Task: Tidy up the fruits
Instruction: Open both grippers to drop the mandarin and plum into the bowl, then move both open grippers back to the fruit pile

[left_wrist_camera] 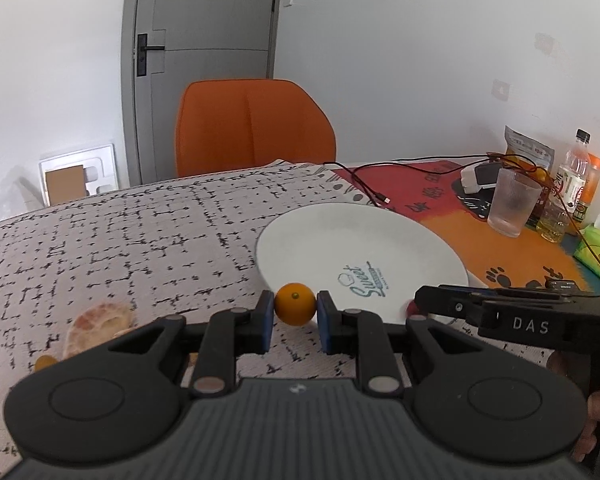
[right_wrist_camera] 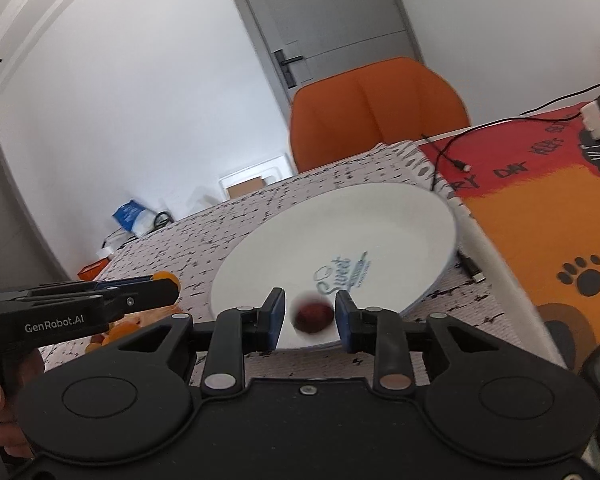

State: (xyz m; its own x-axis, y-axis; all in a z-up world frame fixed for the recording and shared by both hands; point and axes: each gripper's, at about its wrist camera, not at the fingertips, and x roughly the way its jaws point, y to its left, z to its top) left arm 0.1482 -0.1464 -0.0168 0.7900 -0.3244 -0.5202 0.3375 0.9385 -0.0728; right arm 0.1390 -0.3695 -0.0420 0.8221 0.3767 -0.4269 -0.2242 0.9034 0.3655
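My left gripper [left_wrist_camera: 295, 312] is shut on a small orange [left_wrist_camera: 295, 309], held just off the near left rim of a white plate [left_wrist_camera: 340, 236] printed "Sweet". My right gripper [right_wrist_camera: 310, 314] has its jaws apart around a small dark red fruit [right_wrist_camera: 313, 314], blurred, over the plate's near rim [right_wrist_camera: 340, 216]; gaps show on both sides of it. The right gripper shows in the left wrist view [left_wrist_camera: 500, 316], and the left gripper with its orange [right_wrist_camera: 165, 278] shows in the right wrist view. A peeled grapefruit piece [left_wrist_camera: 98, 322] and small oranges [right_wrist_camera: 124, 330] lie on the cloth at left.
The table has a grey patterned cloth [left_wrist_camera: 140, 232] and a red-orange mat [left_wrist_camera: 500, 236]. At the right stand a glass [left_wrist_camera: 512, 208], bottles [left_wrist_camera: 574, 176], a snack bag [left_wrist_camera: 528, 152] and a cable [left_wrist_camera: 372, 192]. An orange chair [left_wrist_camera: 252, 124] stands behind the table.
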